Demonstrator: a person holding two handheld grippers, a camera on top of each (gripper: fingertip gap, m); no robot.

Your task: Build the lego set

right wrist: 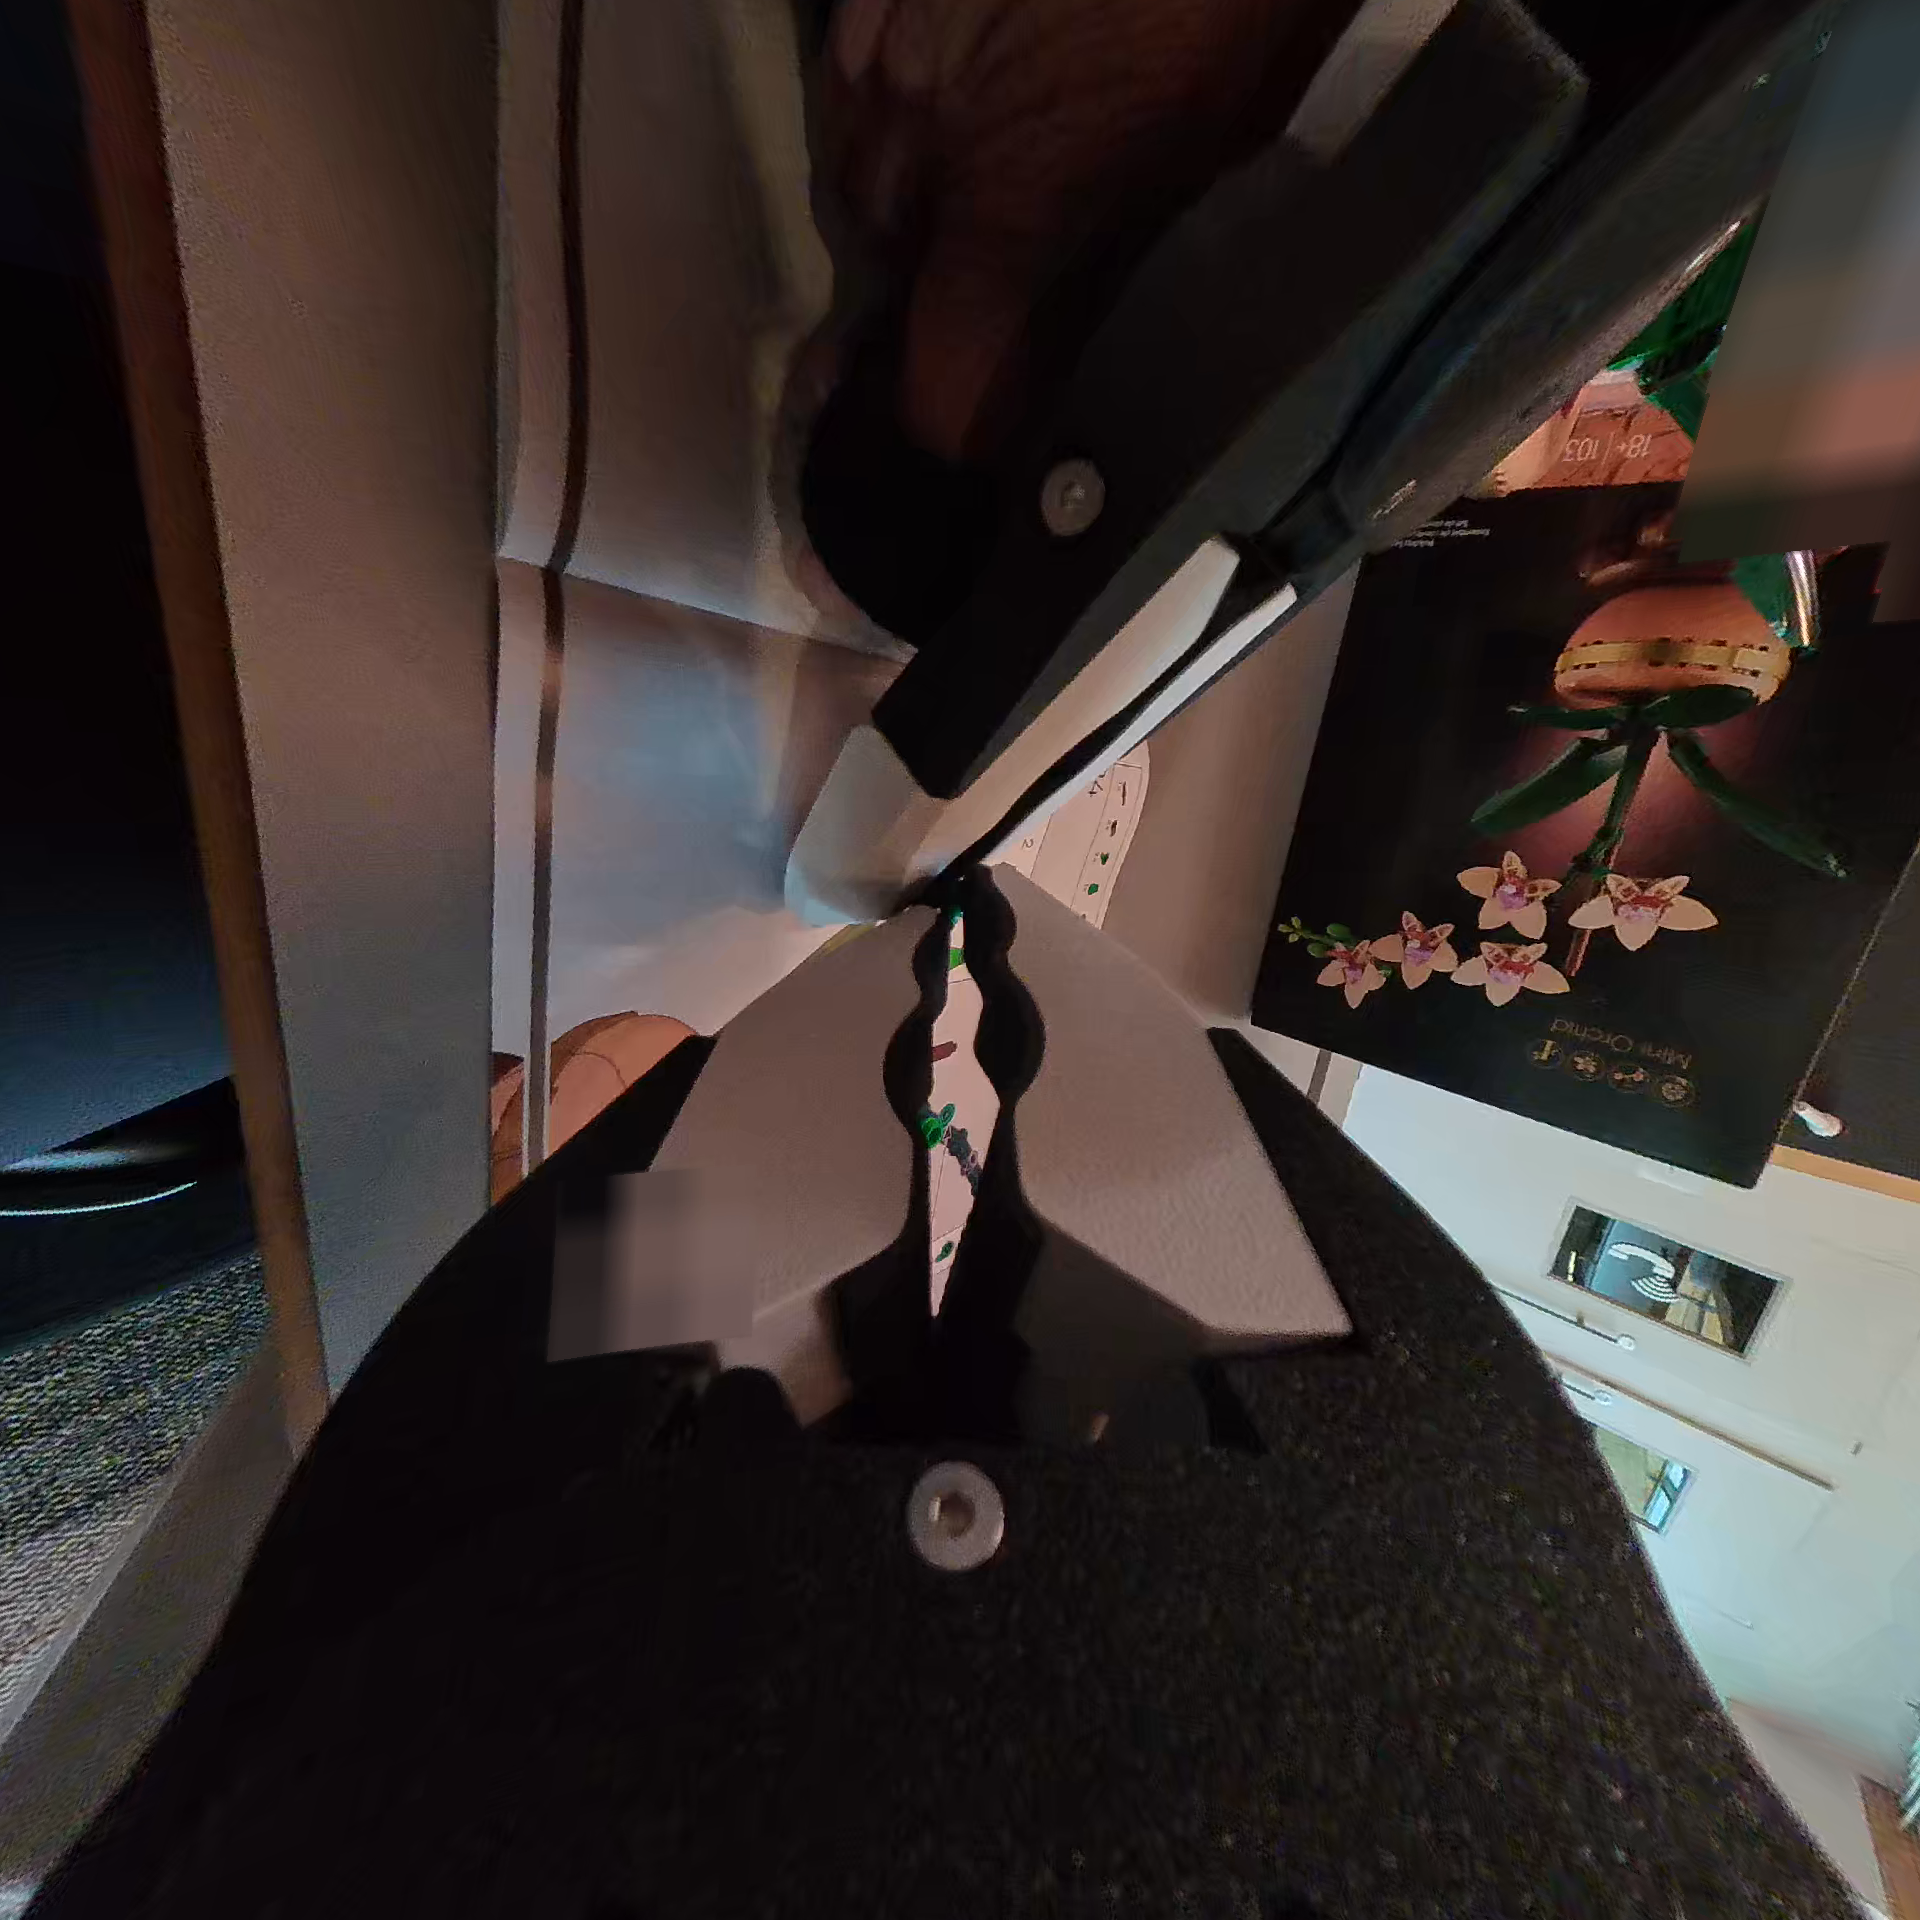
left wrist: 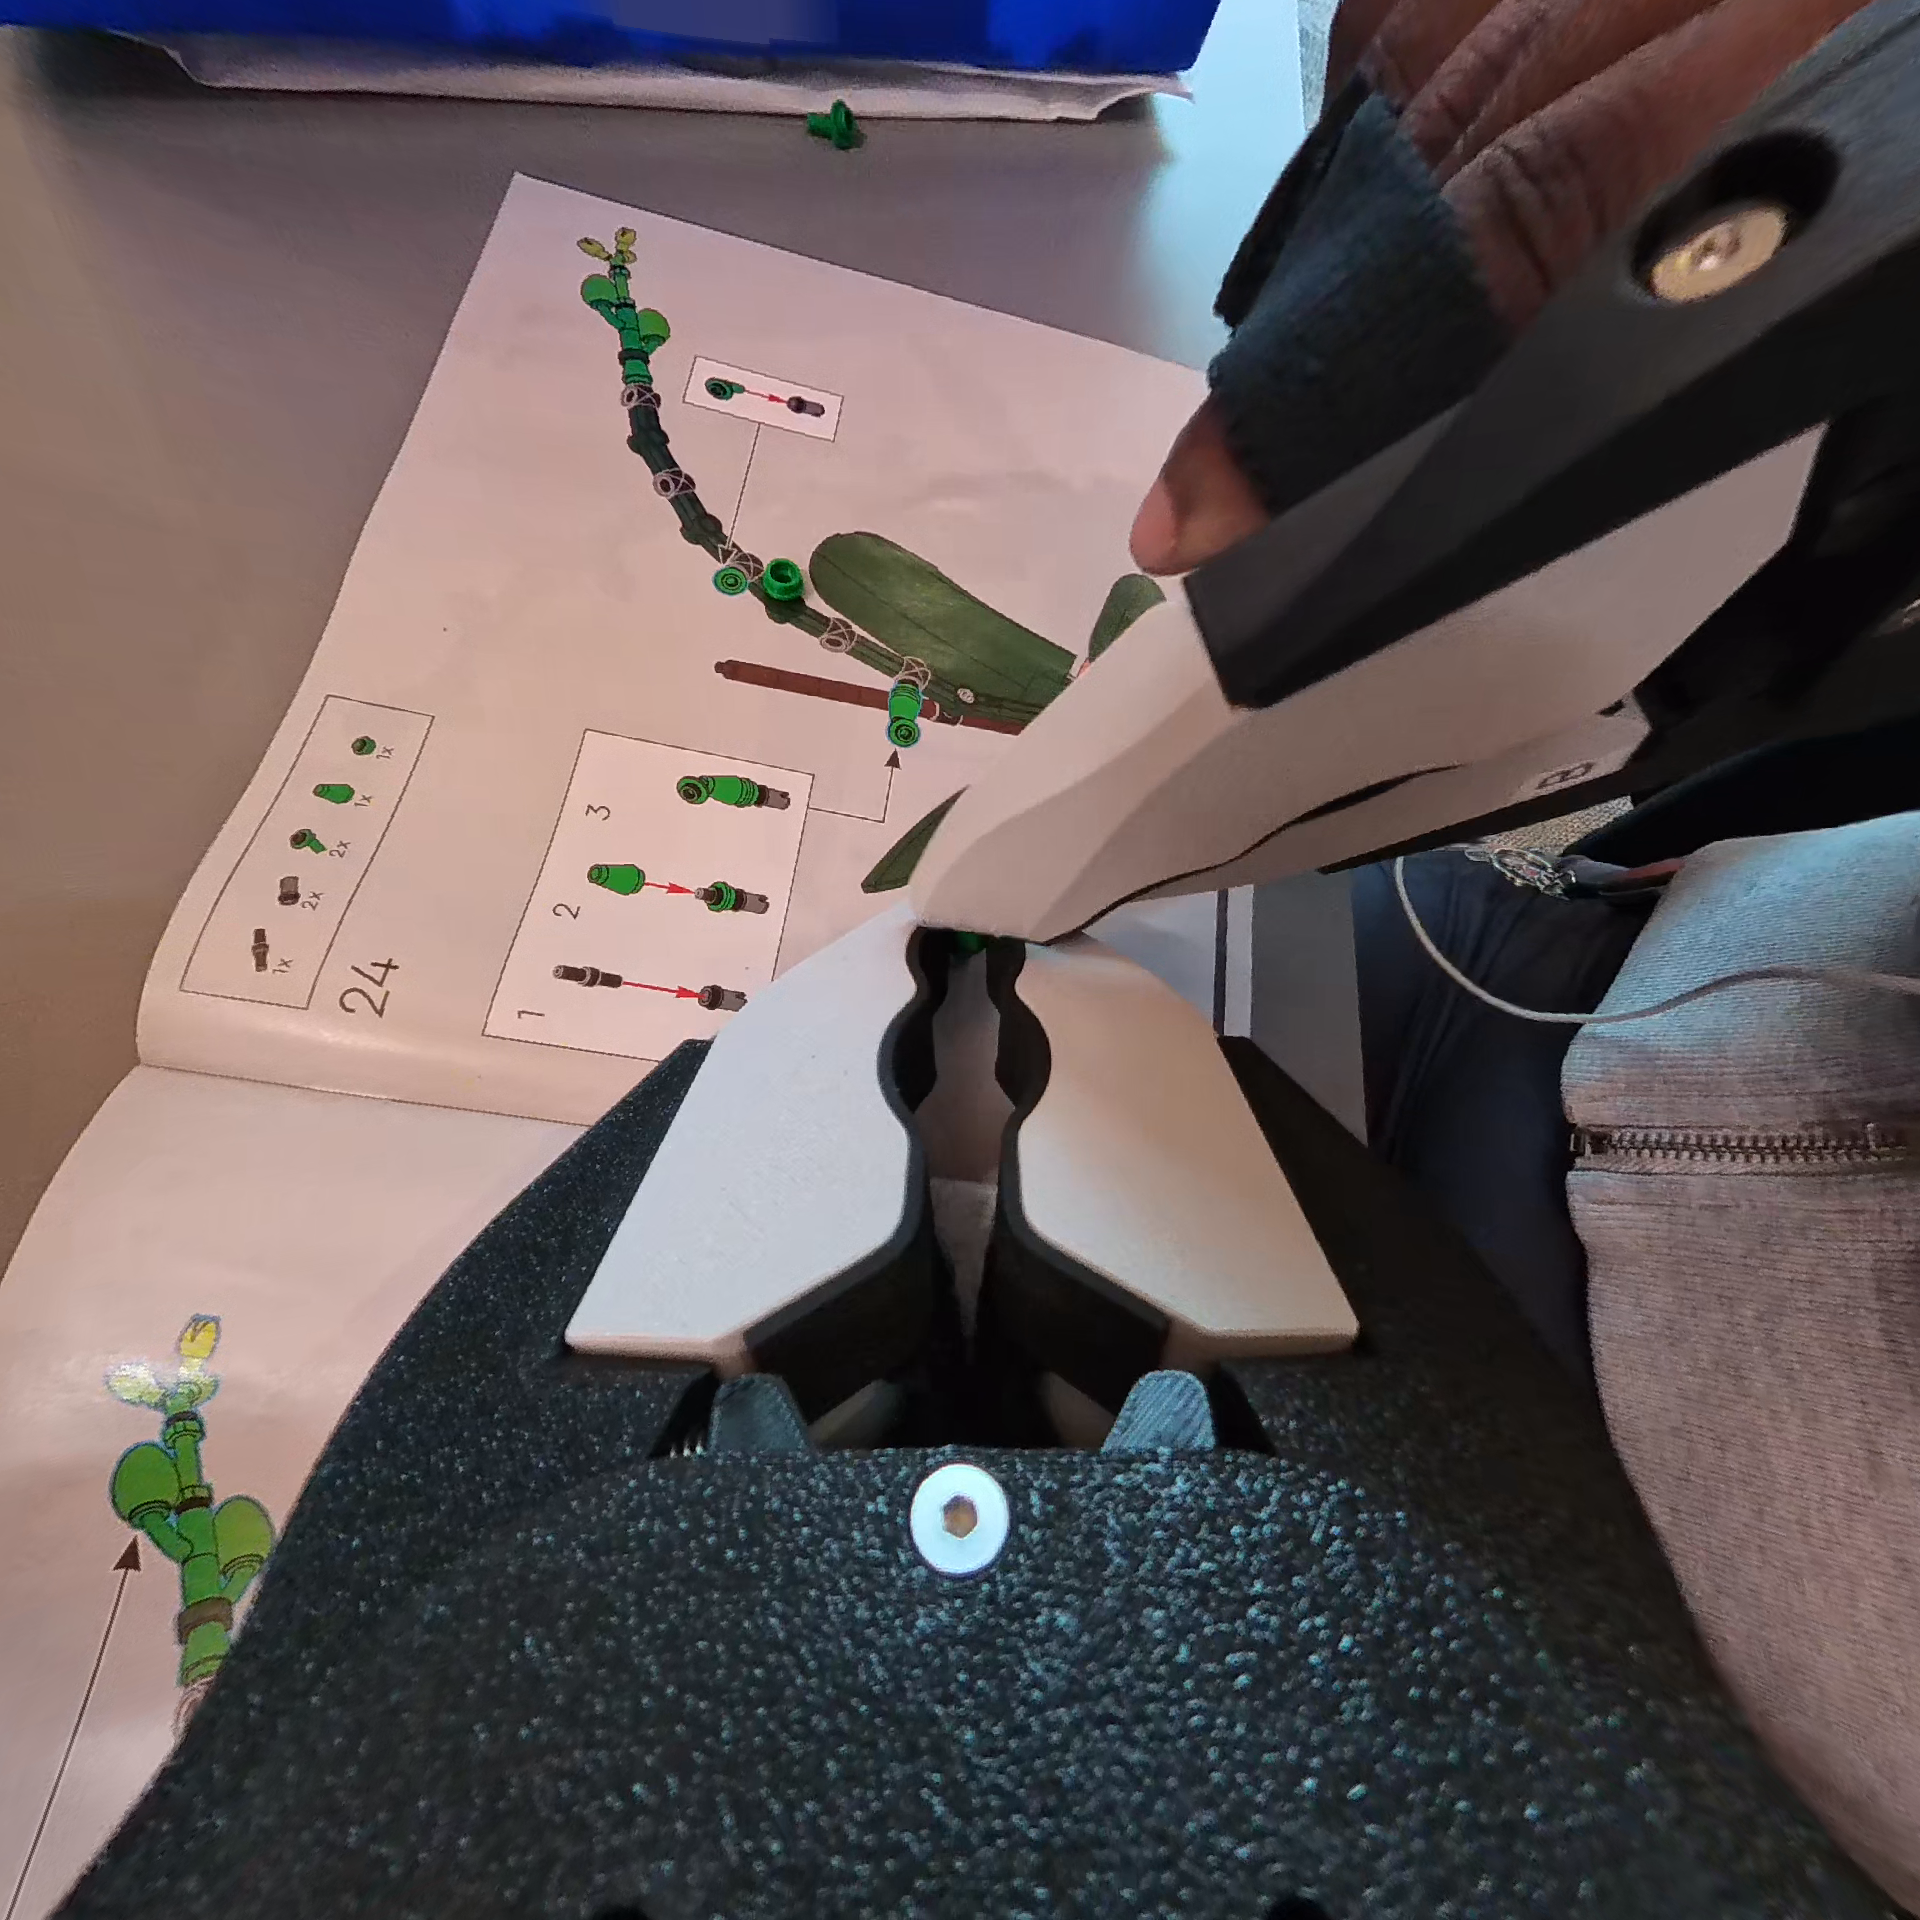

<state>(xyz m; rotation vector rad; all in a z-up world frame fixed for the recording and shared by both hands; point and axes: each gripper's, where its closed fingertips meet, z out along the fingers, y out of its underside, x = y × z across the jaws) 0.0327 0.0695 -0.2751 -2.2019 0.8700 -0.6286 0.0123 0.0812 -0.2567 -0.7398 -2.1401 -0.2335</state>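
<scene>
at the near end of the left wrist view, the left gripper (left wrist: pixel 964 940) is seen nearly closed, with a small green piece (left wrist: pixel 969 942) pinched between its white fingertips (left wrist: pixel 852 966); only a sliver of green shows, so its exact shape cannot be told. the tips of the right gripper (left wrist: pixel 971 914) are laid across from the upper right, touching the same spot (the two pairs of tips meet right over the green piece). in the right wrist view, the right gripper (right wrist: pixel 954 902) is seen with its tips drawn together, a speck of green (right wrist: pixel 951 916) showing at them; whether that piece is gripped by the right pads or only touched cannot be settled from these views. the hand (left wrist: pixel 1455 208) on the right gripper is partly covered by a dark fingerless glove.

just beyond the tips, an open instruction booklet (left wrist: pixel 520 644) lies flat on the grey table (left wrist: pixel 156 468), its page printed with a plant-stem build and small numbered steps. one loose green stud (left wrist: pixel 781 578) sits on the page, well apart from the grippers. farther off, another small green part (left wrist: pixel 834 123) lies on the table near a white sheet (left wrist: pixel 623 88) and a blue object (left wrist: pixel 623 26) at the far edge. in the right wrist view, a dark box (right wrist: pixel 1558 883) pictured with a potted orchid stands beyond the grippers.

as a judgement: one small piece is in hand and being worked between both tools, while the loose green parts lie unused.
</scene>
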